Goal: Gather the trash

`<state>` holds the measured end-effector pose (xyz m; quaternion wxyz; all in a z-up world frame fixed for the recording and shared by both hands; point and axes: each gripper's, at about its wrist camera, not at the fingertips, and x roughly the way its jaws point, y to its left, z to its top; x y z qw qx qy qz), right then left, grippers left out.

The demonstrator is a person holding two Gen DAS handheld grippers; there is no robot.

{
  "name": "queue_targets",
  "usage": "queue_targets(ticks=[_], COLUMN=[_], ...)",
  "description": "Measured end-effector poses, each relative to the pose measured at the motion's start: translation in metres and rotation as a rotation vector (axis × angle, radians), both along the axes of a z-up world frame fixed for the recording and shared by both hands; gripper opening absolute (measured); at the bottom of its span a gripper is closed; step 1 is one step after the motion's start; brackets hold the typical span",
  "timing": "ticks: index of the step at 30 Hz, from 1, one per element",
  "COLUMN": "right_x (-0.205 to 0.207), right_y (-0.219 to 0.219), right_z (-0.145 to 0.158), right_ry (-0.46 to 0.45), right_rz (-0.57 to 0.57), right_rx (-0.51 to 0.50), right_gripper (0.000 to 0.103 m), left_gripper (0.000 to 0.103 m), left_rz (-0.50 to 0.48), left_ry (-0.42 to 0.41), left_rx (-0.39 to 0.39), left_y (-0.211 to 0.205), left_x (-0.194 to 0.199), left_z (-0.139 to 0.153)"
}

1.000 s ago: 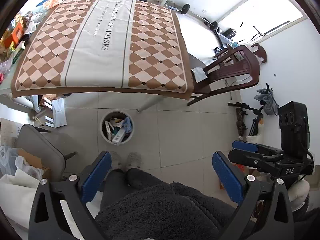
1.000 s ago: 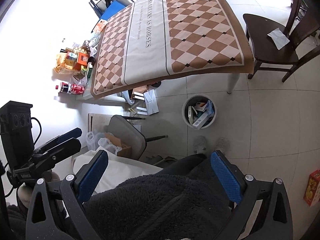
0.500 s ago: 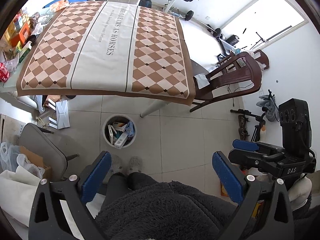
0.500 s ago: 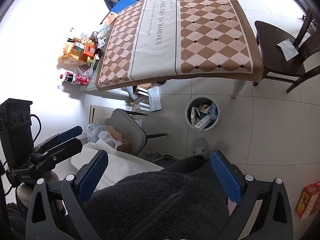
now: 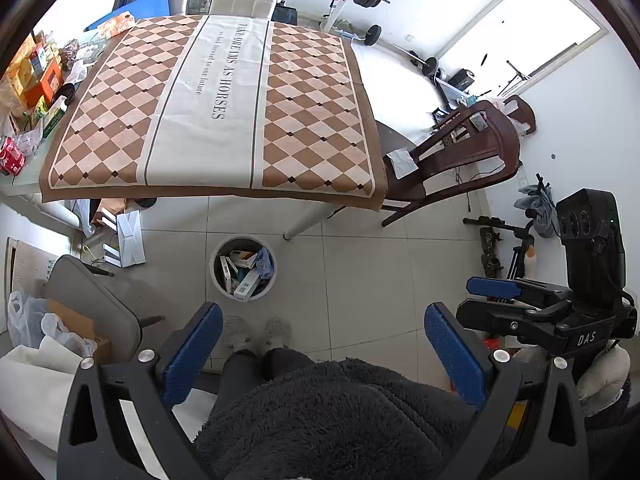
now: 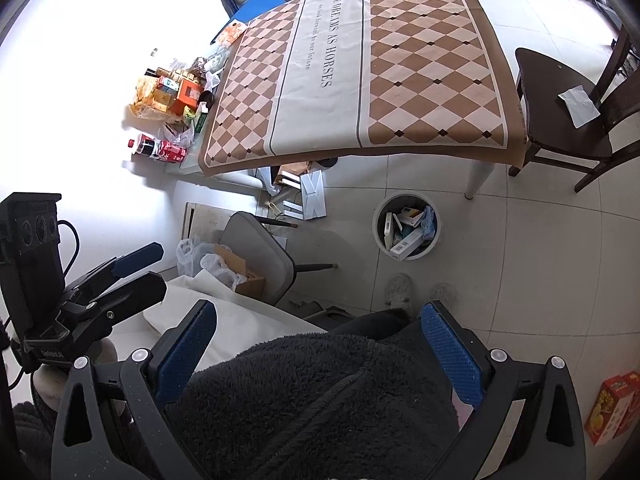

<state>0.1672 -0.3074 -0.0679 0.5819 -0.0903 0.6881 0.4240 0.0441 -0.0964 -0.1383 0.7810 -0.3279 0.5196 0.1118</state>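
Note:
A round white trash bin (image 5: 218, 284) stands on the tiled floor below the table's near edge, holding several boxes and a blue wrapper; it also shows in the right wrist view (image 6: 378, 236). My left gripper (image 5: 323, 330) is open and empty, held high over my lap and feet. My right gripper (image 6: 318, 330) is open and empty too, also high above the floor. Each gripper shows in the other's view: the right one (image 5: 504, 292) and the left one (image 6: 136, 266). The checked tablecloth (image 5: 216, 92) has nothing on it.
A dark wooden chair (image 5: 452, 160) with a white paper on its seat stands right of the table. Boxes, bags and a red bottle (image 6: 160, 148) crowd the table's left end. A grey chair (image 6: 260, 256), a cardboard box and bags sit at the left. A red box (image 6: 612, 408) lies on the floor.
Both grippers have risen and tilted, so the table and bin sit lower and more centred in both views. Both stay open and empty.

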Motion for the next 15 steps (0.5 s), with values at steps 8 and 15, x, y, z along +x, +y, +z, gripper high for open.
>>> queue_targets(ticks=[8, 15], right_x=[-0.0012, 0.0017], right_y=[-0.0020, -0.0049], right_z=[0.0012, 0.0017], right_ry=[0.002, 0.001], right_rz=[-0.001, 0.007], right_rx=[0.001, 0.001], right_gripper=[0.103, 0.103], left_gripper=[0.103, 0.103], left_rz=[-0.010, -0.011], left_ry=[-0.004, -0.003], left_rx=[-0.001, -0.002], left_y=[-0.0049, -0.0063], left_x=[-0.0037, -0.0036], left_z=[0.0042, 0.0041])
